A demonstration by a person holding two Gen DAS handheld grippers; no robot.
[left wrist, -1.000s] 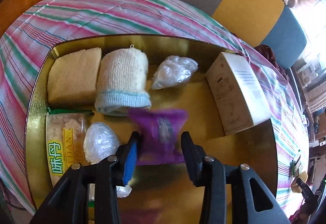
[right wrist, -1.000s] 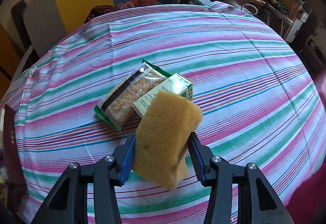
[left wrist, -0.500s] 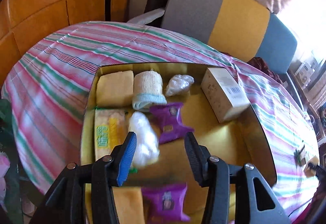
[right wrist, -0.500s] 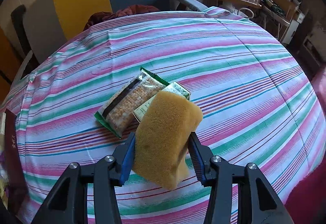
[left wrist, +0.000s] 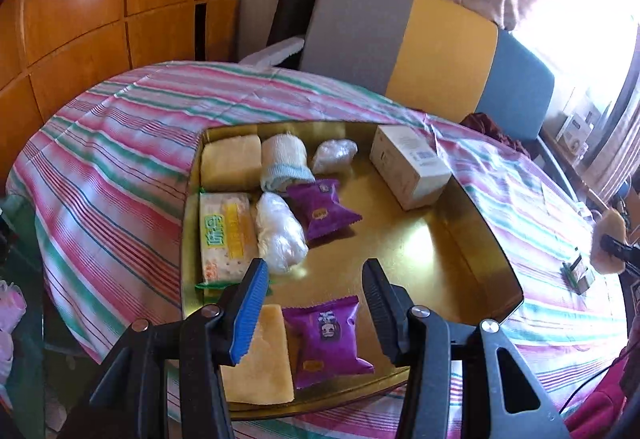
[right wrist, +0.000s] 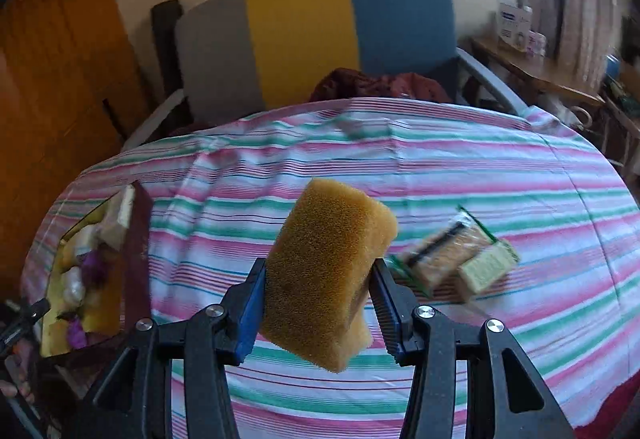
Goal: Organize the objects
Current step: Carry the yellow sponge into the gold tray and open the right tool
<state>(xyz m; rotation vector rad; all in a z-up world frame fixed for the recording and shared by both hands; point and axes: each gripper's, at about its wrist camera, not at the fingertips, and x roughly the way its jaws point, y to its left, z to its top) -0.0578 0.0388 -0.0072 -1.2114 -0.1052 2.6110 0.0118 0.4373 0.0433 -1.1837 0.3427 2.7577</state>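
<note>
On the left, the gold tray [left wrist: 496, 263] holds the sorted items; the left gripper [left wrist: 312, 303] hangs over it, jaws parted and empty. The right gripper [right wrist: 318, 301] clamps the sponge [right wrist: 328, 271] above the table [right wrist: 440, 167], seemingly off-centre, so it may pivot and drop short.

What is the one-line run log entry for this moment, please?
left gripper: open, empty, above tray | right gripper: shut on sponge | packets: on cloth
</note>
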